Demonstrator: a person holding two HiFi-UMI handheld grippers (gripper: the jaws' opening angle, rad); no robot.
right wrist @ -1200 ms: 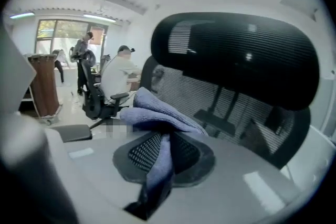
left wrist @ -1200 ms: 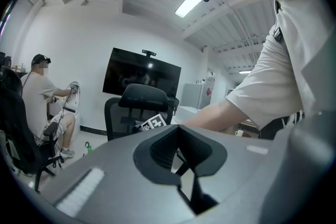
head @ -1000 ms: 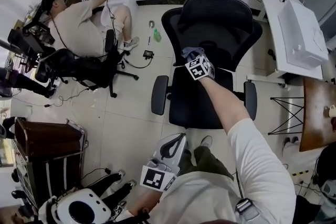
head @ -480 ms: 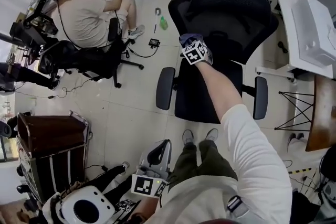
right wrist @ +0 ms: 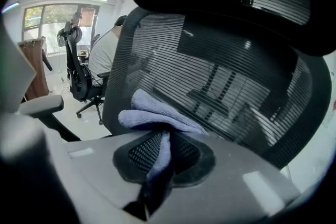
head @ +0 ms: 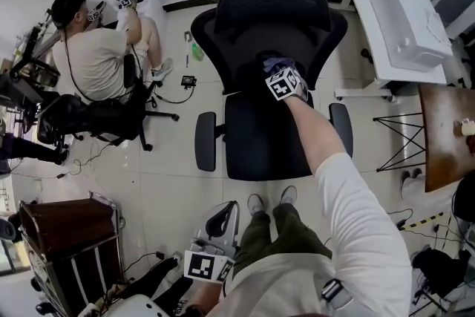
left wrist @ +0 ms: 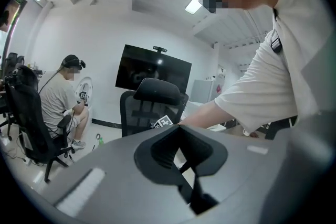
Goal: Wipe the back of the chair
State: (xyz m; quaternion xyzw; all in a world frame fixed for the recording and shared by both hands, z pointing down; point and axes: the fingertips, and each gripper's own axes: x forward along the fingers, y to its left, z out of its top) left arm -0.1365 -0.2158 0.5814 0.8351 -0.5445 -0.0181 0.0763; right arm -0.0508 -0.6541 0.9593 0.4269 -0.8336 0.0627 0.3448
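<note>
A black mesh office chair point(head: 267, 33) stands in front of me, its backrest point(right wrist: 220, 86) filling the right gripper view. My right gripper point(head: 278, 74) is shut on a pale blue cloth point(right wrist: 157, 118), which bunches out of the jaws and sits against the lower mesh of the backrest point(head: 245, 56). In the head view the cloth point(head: 273, 63) shows just beyond the marker cube. My left gripper point(head: 219, 230) hangs low by my leg, away from the chair, jaws shut with nothing between them point(left wrist: 197, 194).
A seated person point(head: 93, 59) works on another black chair point(head: 89, 115) at the left. A white desk point(head: 393, 18) stands at the right, a brown cart point(head: 63, 241) at the lower left. A green bottle point(head: 196, 50) and cables lie on the floor.
My right gripper with the cloth has moved from the left side of the backrest toward its lower middle. The head view has shifted. The left gripper stays low.
</note>
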